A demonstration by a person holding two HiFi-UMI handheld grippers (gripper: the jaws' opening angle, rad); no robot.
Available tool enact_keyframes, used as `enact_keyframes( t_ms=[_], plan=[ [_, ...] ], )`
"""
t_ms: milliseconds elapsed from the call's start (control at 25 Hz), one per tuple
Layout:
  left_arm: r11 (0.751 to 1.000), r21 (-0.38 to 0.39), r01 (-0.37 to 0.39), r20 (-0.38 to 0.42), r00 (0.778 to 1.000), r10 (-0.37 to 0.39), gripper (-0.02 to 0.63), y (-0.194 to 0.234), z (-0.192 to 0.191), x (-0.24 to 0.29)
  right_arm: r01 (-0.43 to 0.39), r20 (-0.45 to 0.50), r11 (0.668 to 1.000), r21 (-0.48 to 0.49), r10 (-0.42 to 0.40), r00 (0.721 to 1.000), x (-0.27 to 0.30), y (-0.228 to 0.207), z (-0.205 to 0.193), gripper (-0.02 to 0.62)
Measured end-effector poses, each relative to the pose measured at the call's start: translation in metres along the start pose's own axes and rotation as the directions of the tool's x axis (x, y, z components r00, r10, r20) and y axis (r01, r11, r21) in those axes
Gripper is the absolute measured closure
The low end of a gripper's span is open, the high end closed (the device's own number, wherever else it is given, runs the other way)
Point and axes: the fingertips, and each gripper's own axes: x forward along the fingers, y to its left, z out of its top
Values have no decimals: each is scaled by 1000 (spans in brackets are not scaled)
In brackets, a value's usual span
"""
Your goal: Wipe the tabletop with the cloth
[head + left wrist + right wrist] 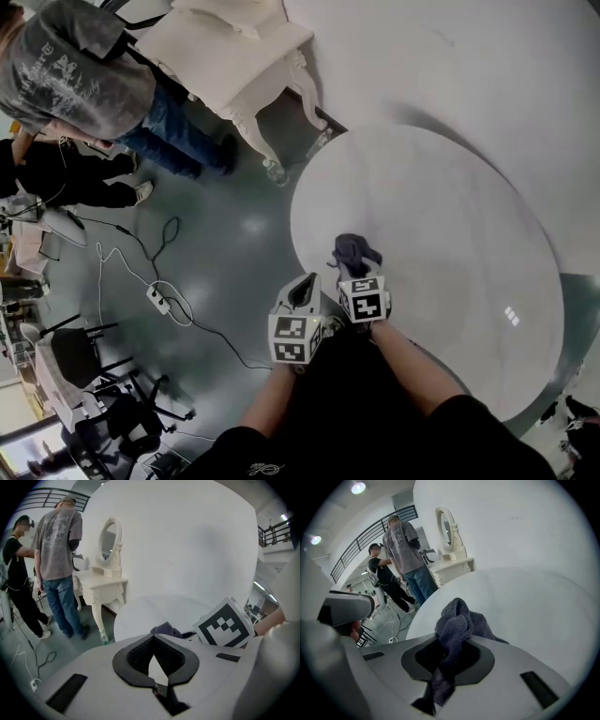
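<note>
Because the cloth [457, 618] is soft and floppy, the right hand-held gripper [451, 644] pinches a bunched fold; the left hand-held gripper [153, 640] is closed, empty.

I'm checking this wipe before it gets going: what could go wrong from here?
The cloth is bunched in the right gripper, so it may wipe only a narrow strip. The tabletop is wide; its far side may be hard to reach. The power strip on the floor could snag a foot.

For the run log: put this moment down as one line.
right claw: shut on cloth | left claw: shut, empty | cloth: bunched, over round white table, near its edge
</note>
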Motion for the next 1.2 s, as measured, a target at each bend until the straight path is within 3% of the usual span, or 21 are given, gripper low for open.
enact_keyframes(
  t_ms=[200,480,920,1200],
  plan=[
    [998,-17,-68,-10,998,68,598,28,20,9,-95,-16,995,26,95,995,25,15,26,546],
    [997,-17,-81,-25,996,80,598,69,36,16,-155,-26,988,-20,154,988,66,35,75,546],
    [997,27,67,-32,997,-66,598,96,63,54,-90,21,995,-41,91,996,109,23,128,546],
    [978,66,200,-53,979,-197,598,78,61,64,-16,57,992,125,9,998,98,-6,122,546]
  ],
)
